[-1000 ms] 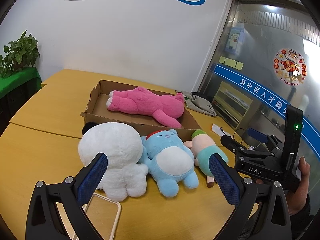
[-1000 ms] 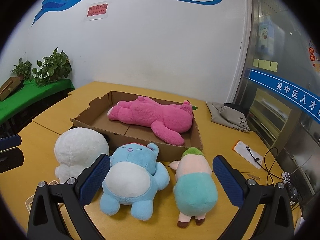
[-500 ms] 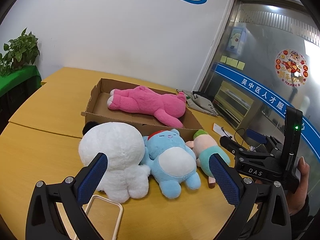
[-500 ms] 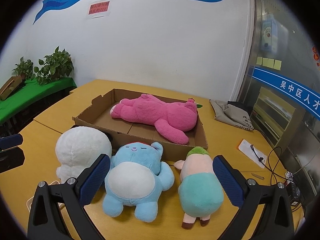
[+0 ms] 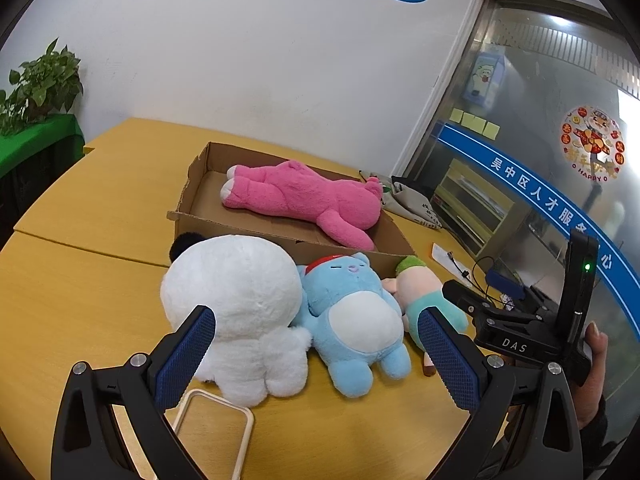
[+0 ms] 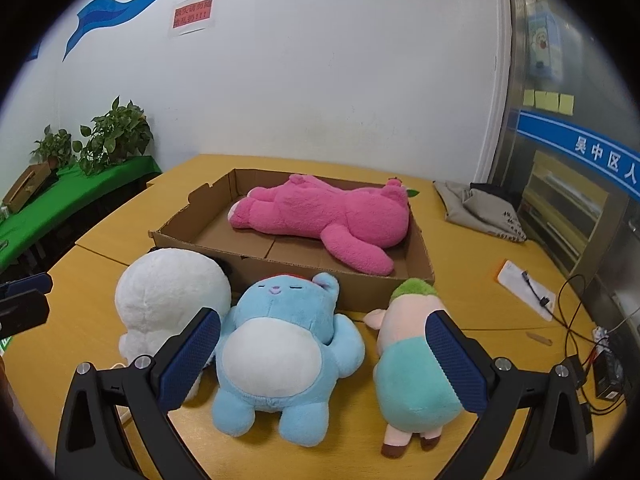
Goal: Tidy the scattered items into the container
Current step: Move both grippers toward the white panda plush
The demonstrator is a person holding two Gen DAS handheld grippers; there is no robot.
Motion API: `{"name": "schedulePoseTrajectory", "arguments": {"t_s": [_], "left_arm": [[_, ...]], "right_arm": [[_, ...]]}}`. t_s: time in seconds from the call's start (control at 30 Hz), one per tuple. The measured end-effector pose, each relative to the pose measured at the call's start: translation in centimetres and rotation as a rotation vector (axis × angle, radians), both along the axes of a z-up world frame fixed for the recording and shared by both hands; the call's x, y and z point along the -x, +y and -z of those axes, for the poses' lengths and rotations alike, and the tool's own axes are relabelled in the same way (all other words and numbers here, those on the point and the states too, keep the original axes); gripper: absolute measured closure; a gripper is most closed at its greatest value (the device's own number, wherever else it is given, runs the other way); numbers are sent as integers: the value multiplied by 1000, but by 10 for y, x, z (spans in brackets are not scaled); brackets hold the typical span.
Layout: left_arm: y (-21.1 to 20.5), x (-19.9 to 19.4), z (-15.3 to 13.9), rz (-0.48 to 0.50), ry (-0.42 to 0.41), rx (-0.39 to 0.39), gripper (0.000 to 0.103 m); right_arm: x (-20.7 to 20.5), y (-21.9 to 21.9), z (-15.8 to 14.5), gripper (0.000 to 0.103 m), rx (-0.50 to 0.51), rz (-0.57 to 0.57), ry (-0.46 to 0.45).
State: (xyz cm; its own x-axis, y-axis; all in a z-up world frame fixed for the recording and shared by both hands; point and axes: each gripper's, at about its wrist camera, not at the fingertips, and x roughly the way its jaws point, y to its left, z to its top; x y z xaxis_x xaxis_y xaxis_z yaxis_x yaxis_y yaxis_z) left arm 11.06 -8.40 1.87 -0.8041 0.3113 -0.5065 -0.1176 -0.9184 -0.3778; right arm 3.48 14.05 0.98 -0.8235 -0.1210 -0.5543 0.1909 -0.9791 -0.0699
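Blue textured pads line both claws, and both stand spread wide with nothing between them. The right gripper (image 6: 322,354) hovers low over the yellow table (image 6: 472,308), its fingers bracketing the blue plush (image 6: 280,354), which lies on its back right in the gap; the pig plush in teal shorts (image 6: 414,364) lies just beside it, under the right-hand finger. The left gripper (image 5: 316,354) hangs open over the same row from the other side, with the round white plush (image 5: 236,304) before its left finger and the blue plush near the middle of its span. A cream phone case (image 5: 216,420) lies flat on the table close under this claw.

Beyond the three toys, touching or nearly touching their heads, sits the shallow cardboard box (image 6: 372,282), and the pink bear plush (image 6: 332,216) already lies lengthwise inside it.

By my reading, one toy is stowed and three remain; the step in hand is lining up for the next pick. The blue plush looks the likeliest target for the right claw: drop around its belly, close, lift over the near wall and release in the free floor beside the pink bear plush.
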Motion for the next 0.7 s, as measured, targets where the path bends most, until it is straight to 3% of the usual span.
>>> {"name": "schedulePoseTrajectory", "arguments": {"t_s": [0.17,0.4,0.7], "left_arm": [[-9,14,3,9,-19,-5,0],[-24,36,17,1,-71,-38,0],[-17,40,26,-2,-96,-3,0]], "right_arm": [[5,2,10,0,58,-35,-35],[0,-11,20,0,61,-145,-46],[0,-22,31,0,94,-210,-87]]}}
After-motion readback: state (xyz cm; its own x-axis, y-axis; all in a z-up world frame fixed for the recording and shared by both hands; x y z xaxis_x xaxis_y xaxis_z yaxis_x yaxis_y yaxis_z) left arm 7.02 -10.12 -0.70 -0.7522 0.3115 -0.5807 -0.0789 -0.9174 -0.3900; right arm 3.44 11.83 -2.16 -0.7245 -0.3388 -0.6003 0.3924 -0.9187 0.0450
